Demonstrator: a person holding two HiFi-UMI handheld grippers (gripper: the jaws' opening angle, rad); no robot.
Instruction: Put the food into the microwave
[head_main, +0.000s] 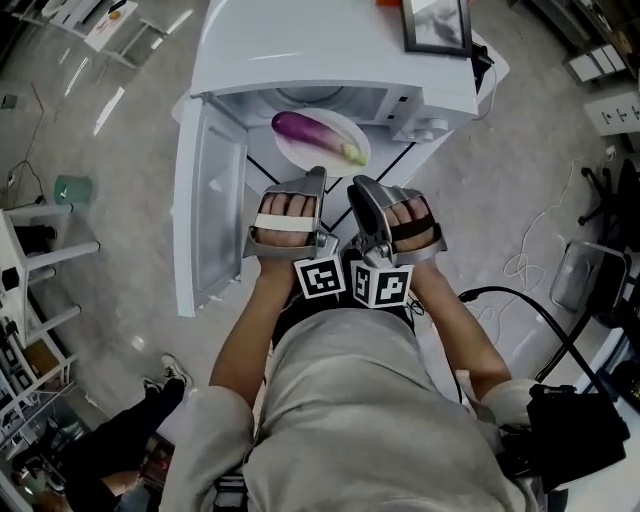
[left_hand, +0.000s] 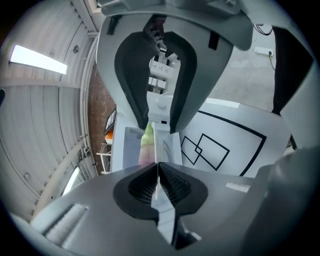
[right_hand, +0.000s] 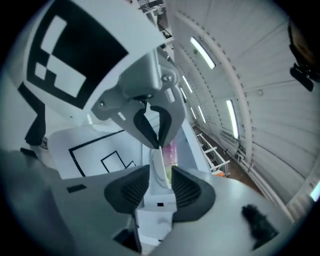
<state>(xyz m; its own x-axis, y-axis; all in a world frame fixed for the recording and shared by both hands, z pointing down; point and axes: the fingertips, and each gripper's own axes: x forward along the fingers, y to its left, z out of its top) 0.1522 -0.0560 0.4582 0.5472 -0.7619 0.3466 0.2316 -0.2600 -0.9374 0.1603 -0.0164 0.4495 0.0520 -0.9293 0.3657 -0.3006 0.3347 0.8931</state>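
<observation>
Eggplant (head_main: 305, 132), purple with a green end, lies on a white plate (head_main: 318, 162) at the mouth of the microwave (head_main: 330, 45), whose door (head_main: 205, 200) stands open on the left as I look down. In the head view, my left gripper (head_main: 318, 178) and my right gripper (head_main: 358, 186) sit side by side just in front of the microwave, both tips at the plate's near rim. In the left gripper view, my left pads (left_hand: 175, 186) are pressed together on the plate's thin rim, seen edge-on. The eggplant's pale green end shows just beyond, toward the microwave, and the right gripper looms across from me with its jaws spread. In the right gripper view, my right pads (right_hand: 127, 192) stand apart with the plate's rim between them, not pressing it. The left gripper is clamped on the same rim just ahead, and a strip of purple eggplant shows past it. The table (right_hand: 100, 150) in front of the microwave bears black square outlines.
</observation>
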